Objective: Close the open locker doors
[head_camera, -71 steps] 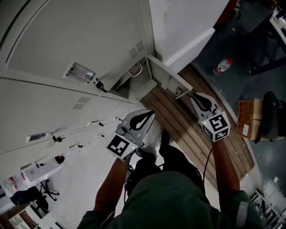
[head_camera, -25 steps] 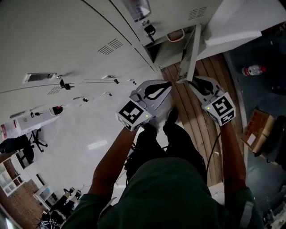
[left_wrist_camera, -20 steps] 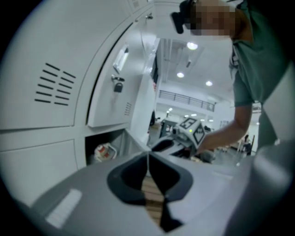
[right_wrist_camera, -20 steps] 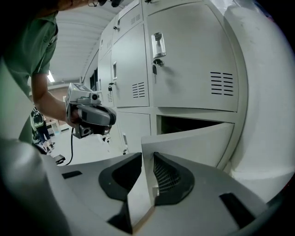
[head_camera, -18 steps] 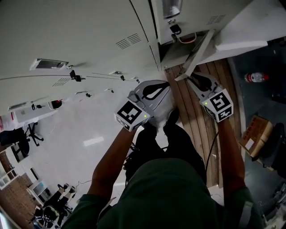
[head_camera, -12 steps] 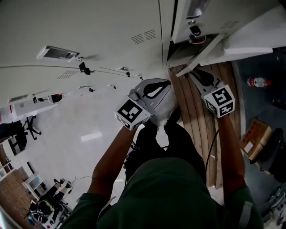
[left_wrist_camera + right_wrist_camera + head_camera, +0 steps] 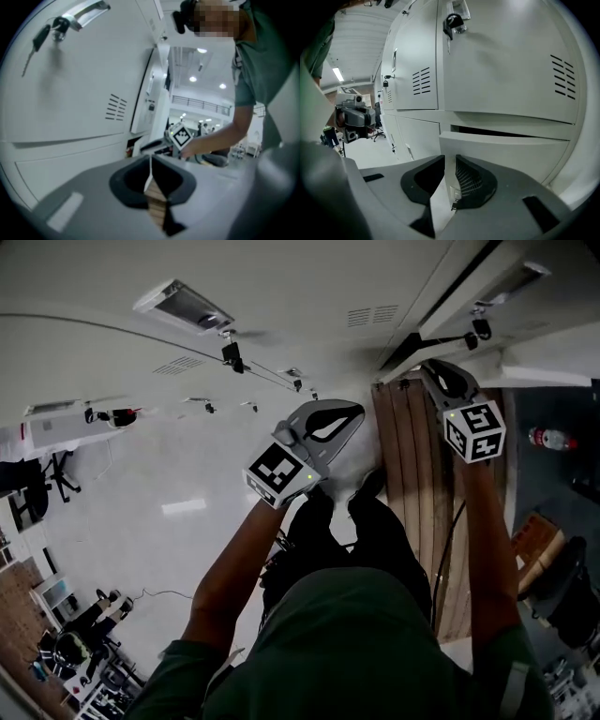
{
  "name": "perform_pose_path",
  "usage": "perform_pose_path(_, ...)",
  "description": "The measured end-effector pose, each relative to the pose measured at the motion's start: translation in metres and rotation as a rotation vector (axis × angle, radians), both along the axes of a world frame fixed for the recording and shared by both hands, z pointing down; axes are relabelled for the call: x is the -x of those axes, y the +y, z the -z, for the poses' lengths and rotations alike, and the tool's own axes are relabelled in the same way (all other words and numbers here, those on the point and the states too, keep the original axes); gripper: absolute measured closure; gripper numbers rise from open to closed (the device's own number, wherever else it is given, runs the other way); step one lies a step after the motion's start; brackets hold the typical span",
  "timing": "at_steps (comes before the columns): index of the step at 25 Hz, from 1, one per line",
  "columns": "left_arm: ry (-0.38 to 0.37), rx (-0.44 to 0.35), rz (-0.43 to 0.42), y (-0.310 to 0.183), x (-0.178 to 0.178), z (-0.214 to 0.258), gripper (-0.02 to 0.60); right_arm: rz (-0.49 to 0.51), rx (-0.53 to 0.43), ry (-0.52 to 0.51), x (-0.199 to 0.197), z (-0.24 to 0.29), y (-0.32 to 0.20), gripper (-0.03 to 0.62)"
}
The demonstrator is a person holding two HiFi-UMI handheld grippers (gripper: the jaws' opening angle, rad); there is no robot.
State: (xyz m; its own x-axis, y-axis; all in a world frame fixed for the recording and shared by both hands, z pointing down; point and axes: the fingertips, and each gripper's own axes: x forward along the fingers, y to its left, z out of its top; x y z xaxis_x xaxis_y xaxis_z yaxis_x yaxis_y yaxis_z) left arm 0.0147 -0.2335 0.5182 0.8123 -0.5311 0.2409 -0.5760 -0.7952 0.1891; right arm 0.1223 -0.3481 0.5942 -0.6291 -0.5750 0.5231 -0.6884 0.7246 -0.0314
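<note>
Nearest, the left gripper (image 7: 349, 416) is hanging idle at about twelve o'clock in the head view, its fingers pressed together on nothing. At one o'clock the right gripper (image 7: 449, 164) is pinching the free edge of the locker door (image 7: 506, 152) between narrowly set fingers. The door was standing wide open moments ago; now it is lying almost flush, with only a thin dark gap (image 7: 501, 132) showing along its top edge, toward three o'clock in the right gripper view. This door seems to be nearly closing and needing one last push. Beyond it, the keyed door above (image 7: 501, 61) is sitting shut.
</note>
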Motion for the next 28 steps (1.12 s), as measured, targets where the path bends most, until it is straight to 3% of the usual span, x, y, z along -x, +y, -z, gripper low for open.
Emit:
perform_pose_path(10, 0.0, -0.008, 0.062, 0.006, 0.059, 0.004, 0.584, -0.162, 0.002, 0.026, 0.022, -0.01, -0.049, 0.539)
perform_pose_path(11, 0.002, -0.009, 0.065, 0.007, 0.066, 0.005, 0.584, -0.184, 0.003, 0.027, 0.022, -0.01, -0.051, 0.566)
perform_pose_path(17, 0.008, -0.02, 0.072, 0.018, 0.103, 0.02, 0.584, -0.262, 0.037, 0.037, 0.029, -0.009, -0.047, 0.568)
perform_pose_path(28, 0.01, -0.131, 0.067, 0.033, 0.142, 0.065, 0.584, -0.243, 0.028, 0.0, 0.072, 0.044, -0.008, 0.568)
